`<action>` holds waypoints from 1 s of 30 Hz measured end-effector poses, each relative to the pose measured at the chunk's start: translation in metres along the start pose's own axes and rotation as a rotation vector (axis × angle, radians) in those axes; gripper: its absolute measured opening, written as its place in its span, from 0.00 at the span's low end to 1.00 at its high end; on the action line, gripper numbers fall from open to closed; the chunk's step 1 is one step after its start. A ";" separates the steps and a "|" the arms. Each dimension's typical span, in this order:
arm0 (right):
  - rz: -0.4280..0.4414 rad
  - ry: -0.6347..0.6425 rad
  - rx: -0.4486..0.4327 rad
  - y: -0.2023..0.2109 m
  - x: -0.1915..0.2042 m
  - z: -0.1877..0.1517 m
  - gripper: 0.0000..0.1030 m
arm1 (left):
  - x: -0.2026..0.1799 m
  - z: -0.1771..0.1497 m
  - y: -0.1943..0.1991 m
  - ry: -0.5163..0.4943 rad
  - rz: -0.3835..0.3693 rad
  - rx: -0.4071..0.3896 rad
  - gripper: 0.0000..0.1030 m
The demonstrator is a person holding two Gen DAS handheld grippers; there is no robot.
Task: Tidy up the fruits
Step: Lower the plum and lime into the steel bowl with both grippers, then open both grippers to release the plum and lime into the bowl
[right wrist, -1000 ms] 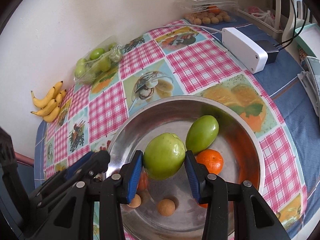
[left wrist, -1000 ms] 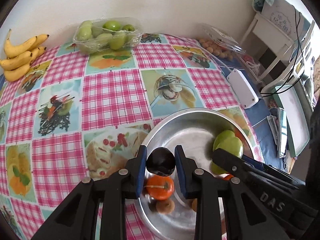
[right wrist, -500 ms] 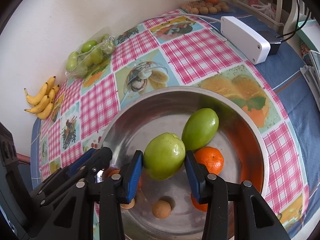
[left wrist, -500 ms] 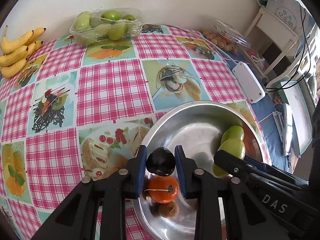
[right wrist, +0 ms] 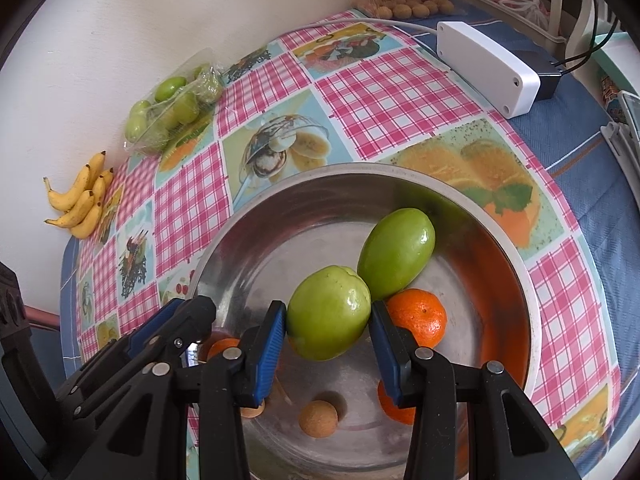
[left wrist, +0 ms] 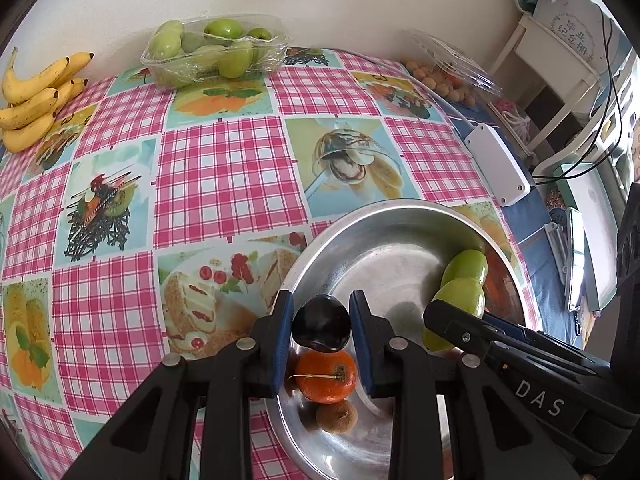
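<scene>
A steel bowl (left wrist: 384,220) (right wrist: 304,208) stands on the checked tablecloth. My left gripper (left wrist: 321,329) is shut on a dark plum (left wrist: 321,328) above the bowl's near-left rim, over an orange (left wrist: 327,376) and a small brown fruit (left wrist: 337,416). My right gripper (right wrist: 328,318) is shut on a green apple (right wrist: 328,312) over the bowl; it also shows in the left wrist view (left wrist: 460,308). A second green fruit (right wrist: 396,252), oranges (right wrist: 418,316) and a small tan ball fruit (right wrist: 319,418) lie in the bowl.
A clear tray of green fruit (left wrist: 216,48) and a banana bunch (left wrist: 36,100) sit at the far edge by the wall. A clear box of small tan fruit (left wrist: 444,76) and a white adapter box (left wrist: 498,164) lie at the right, with furniture beyond.
Both grippers have come lower and closer over the bowl, each still holding its fruit. The fruits lying in the bowl have not moved.
</scene>
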State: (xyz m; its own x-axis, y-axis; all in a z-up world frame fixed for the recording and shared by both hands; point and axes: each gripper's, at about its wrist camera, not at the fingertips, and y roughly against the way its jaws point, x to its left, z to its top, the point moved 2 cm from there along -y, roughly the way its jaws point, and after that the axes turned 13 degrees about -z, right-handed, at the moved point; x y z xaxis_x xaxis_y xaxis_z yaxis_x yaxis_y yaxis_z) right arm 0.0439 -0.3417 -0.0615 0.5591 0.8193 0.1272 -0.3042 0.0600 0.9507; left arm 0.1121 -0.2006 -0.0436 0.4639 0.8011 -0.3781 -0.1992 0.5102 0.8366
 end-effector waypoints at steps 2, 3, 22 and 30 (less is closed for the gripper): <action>-0.002 0.000 0.001 0.000 0.000 0.000 0.45 | 0.001 0.000 0.000 0.006 -0.002 0.001 0.29; -0.004 0.002 0.003 0.000 0.001 0.000 0.45 | 0.001 0.000 0.001 0.011 -0.003 0.001 0.29; 0.019 0.011 -0.121 0.044 -0.002 0.008 0.45 | 0.006 0.005 0.035 0.089 -0.017 -0.052 0.35; -0.022 0.063 -0.091 0.032 0.006 0.003 0.45 | 0.052 -0.006 0.047 0.222 0.054 -0.062 0.37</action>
State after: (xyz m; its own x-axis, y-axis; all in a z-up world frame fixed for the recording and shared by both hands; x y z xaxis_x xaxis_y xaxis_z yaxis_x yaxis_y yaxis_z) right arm 0.0399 -0.3362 -0.0292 0.5173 0.8515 0.0862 -0.3627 0.1269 0.9232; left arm 0.1218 -0.1332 -0.0257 0.2512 0.8736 -0.4168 -0.2747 0.4773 0.8347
